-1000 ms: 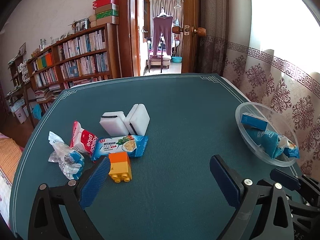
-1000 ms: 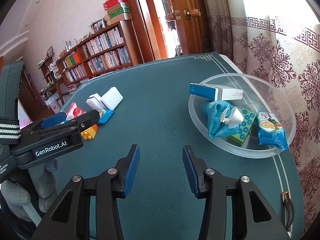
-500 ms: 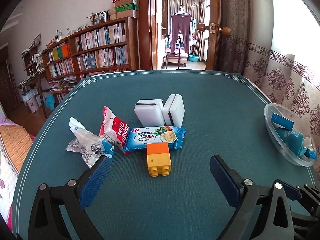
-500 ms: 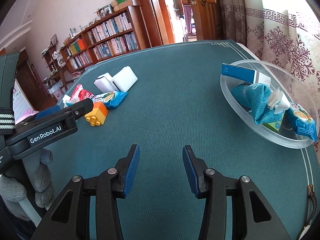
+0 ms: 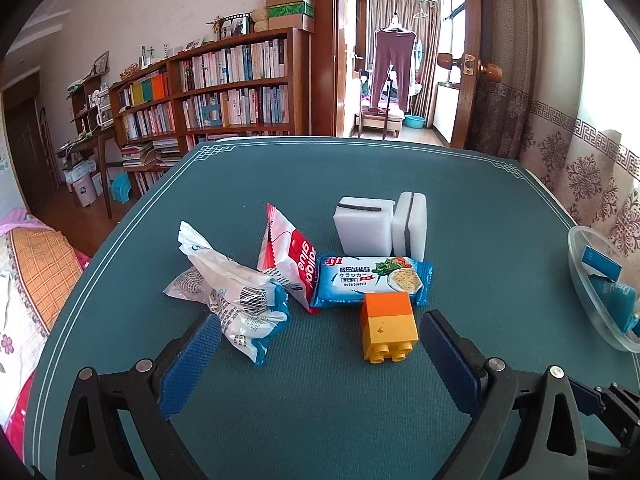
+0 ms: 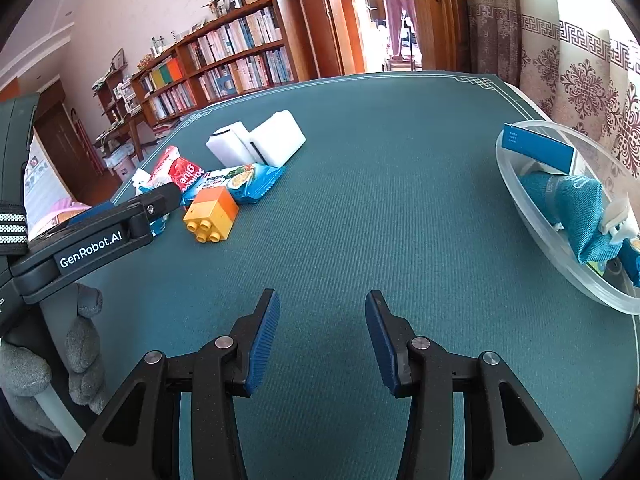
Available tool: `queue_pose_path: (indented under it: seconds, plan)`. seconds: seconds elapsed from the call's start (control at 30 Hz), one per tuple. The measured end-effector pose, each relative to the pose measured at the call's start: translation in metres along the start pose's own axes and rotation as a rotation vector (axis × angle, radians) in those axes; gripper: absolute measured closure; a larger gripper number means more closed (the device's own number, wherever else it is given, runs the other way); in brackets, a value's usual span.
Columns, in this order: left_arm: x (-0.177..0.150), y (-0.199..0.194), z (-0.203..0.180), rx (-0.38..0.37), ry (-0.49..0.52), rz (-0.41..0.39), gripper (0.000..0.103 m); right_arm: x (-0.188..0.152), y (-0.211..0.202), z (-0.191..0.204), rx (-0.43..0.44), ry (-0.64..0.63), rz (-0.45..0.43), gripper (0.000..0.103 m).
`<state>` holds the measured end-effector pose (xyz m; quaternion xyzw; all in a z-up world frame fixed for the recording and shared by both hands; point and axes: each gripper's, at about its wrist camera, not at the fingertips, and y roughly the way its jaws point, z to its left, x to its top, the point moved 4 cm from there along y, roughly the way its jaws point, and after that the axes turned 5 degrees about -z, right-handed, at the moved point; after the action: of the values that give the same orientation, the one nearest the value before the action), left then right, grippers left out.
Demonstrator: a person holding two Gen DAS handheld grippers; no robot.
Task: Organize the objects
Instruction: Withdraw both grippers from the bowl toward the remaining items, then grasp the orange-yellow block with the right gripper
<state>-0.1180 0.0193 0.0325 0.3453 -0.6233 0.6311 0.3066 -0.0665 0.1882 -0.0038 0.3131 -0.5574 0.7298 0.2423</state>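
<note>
My left gripper (image 5: 320, 356) is spread wide and holds nothing, hovering low over the green counter (image 5: 480, 208). Its left pad sits just beside a crumpled white-and-blue wrapper (image 5: 236, 300), and its right pad is just beside the orange-and-yellow toy block (image 5: 388, 326), which lies on its side with studs toward me. I cannot tell whether either pad touches. Behind the block lies a blue soda biscuit packet (image 5: 372, 278), touching the block's far edge. To its left a red-and-white glue packet (image 5: 290, 260) leans against the wrapper. Farther back stand two white sponges (image 5: 380, 226), side by side and touching.

My right gripper (image 6: 322, 340) is moderately parted and empty, over bare counter near the front edge. Toward the counter's right edge sits a clear plastic bowl (image 6: 516, 184) holding a blue box (image 6: 536, 148), a teal cloth pouch (image 6: 572, 208) and other items I cannot make out. Past the counter's far edge I see a bookshelf (image 5: 224, 88) and an open doorway (image 5: 400, 60).
</note>
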Motion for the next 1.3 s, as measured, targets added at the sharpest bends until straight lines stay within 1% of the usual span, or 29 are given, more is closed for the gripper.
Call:
queue_pose_path:
  seconds: [0.1, 0.2, 0.33, 0.43, 0.53, 0.67, 0.77, 0.97, 1.1, 1.13, 1.17, 1.2, 1.23, 1.3]
  plan:
    - [0.003, 0.005, 0.016, 0.013, -0.051, 0.009, 0.002, 0.004, 0.005, 0.007, 0.012, -0.015, 0.004, 0.055]
    - [0.005, 0.011, 0.038, 0.036, -0.112, 0.022, 0.002, 0.007, 0.011, 0.017, 0.033, -0.03, 0.006, 0.05]
    - [0.005, 0.018, 0.067, 0.073, -0.204, 0.037, 0.002, 0.014, 0.021, 0.032, 0.077, -0.055, 0.01, 0.049]
    - [0.003, 0.02, 0.081, 0.074, -0.257, 0.045, 0.0, 0.02, 0.031, 0.045, 0.107, -0.075, 0.016, 0.048]
    - [0.001, 0.021, 0.087, 0.079, -0.279, 0.046, 0.0, 0.026, 0.042, 0.06, 0.132, -0.093, 0.02, 0.047]
    - [-0.002, 0.022, 0.092, 0.055, -0.316, 0.053, 0.0, 0.033, 0.056, 0.078, 0.159, -0.126, 0.023, 0.047]
    - [-0.002, 0.022, 0.095, 0.041, -0.332, 0.055, 0.0, 0.038, 0.067, 0.088, 0.157, -0.145, 0.022, 0.047]
    - [-0.005, 0.021, 0.101, 0.021, -0.364, 0.06, 0.0, 0.049, 0.093, 0.092, 0.138, -0.123, 0.035, 0.047]
    - [-0.004, 0.022, 0.102, 0.01, -0.374, 0.063, 0.0, 0.049, 0.103, 0.095, 0.126, -0.134, 0.035, 0.047]
    - [-0.005, 0.021, 0.103, 0.004, -0.378, 0.064, 0.0, 0.05, 0.103, 0.096, 0.121, -0.143, 0.032, 0.048]
    - [-0.006, 0.021, 0.104, -0.002, -0.383, 0.067, 0.0, 0.049, 0.103, 0.096, 0.118, -0.15, 0.03, 0.051]
    - [-0.006, 0.022, 0.104, -0.006, -0.389, 0.07, 0.0, 0.049, 0.103, 0.097, 0.113, -0.157, 0.027, 0.055]
    - [-0.006, 0.023, 0.104, -0.01, -0.392, 0.072, 0.0, 0.048, 0.102, 0.097, 0.108, -0.164, 0.026, 0.06]
    - [-0.006, 0.022, 0.105, -0.018, -0.401, 0.07, 0.0, 0.048, 0.102, 0.098, 0.11, -0.164, 0.026, 0.064]
